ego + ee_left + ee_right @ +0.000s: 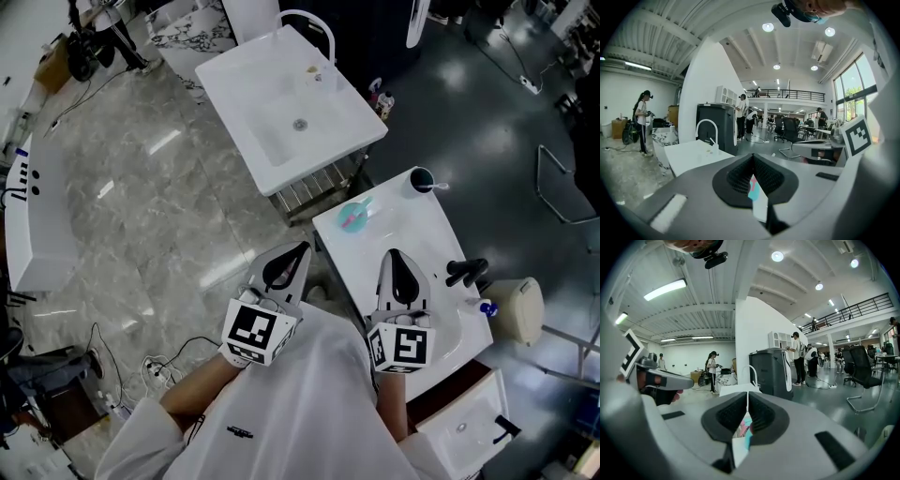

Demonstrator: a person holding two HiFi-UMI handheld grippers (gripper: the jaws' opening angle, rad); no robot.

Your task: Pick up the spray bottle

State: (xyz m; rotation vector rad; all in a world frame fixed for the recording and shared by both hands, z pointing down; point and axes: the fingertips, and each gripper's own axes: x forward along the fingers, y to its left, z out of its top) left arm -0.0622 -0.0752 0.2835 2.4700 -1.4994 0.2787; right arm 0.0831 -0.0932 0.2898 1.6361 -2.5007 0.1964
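Honestly, the risk is plain from where I stand: the left gripper (300,251) and the right gripper (395,255) both have their jaws pressed together with nothing in them. Neither could take the bottle (354,217) without parting first, and a closed tip would only shove it. The bottle looks to lie flat near the edge of the white worktop (412,230), just ahead of the grippers, so a nudge might slide it off. It seems to be clear teal plastic with a pink part, smooth and probably slippery. The worktop is glossy and hard; the jaw pads are black and ribbed
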